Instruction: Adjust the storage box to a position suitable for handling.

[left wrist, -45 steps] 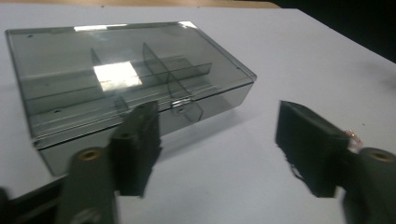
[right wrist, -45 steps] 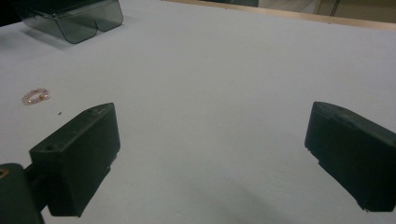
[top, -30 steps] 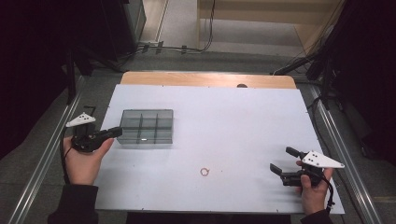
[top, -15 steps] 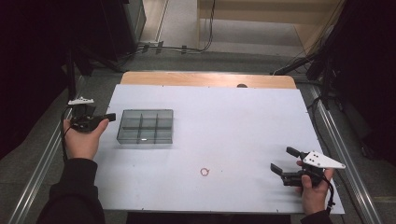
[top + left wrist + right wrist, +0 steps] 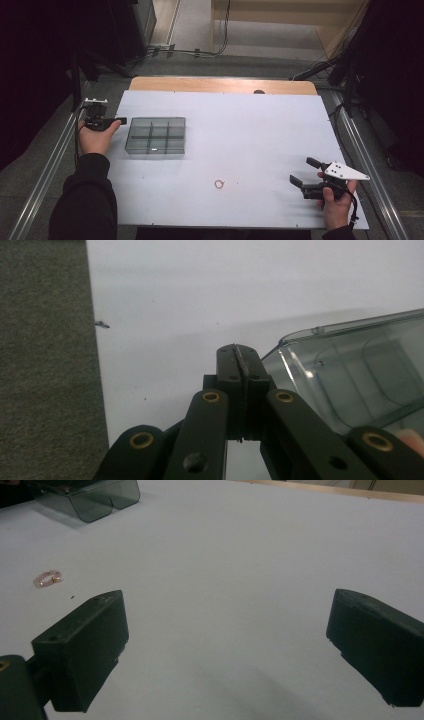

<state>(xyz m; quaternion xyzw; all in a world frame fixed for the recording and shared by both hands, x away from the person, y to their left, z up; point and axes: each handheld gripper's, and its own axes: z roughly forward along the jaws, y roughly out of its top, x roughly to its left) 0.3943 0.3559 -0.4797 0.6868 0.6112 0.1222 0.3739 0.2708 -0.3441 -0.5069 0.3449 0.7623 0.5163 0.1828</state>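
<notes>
A smoky clear box with several compartments (image 5: 155, 135) lies on the white table top (image 5: 250, 130), left of centre. My left gripper (image 5: 121, 120) is just off the box's far-left corner, shut with nothing between its jaws; its own view has the pressed-together tips (image 5: 241, 354) beside the box's rounded corner (image 5: 350, 375). A small pinkish ring (image 5: 219, 184) lies near the front middle of the table and appears as the ring (image 5: 48, 578) in the right gripper view. My right gripper (image 5: 303, 171) rests open at the front right, jaws wide apart and empty (image 5: 225, 645).
A wooden strip (image 5: 220, 85) runs along the table's far edge. Metal rails (image 5: 45, 170) flank both sides. Cables lie on the floor behind the table (image 5: 190, 50). Grey floor (image 5: 45, 365) lies beyond the table's left edge.
My left gripper has moved away from the front-left of the box toward the far-left corner of it. The right gripper has stayed put.
</notes>
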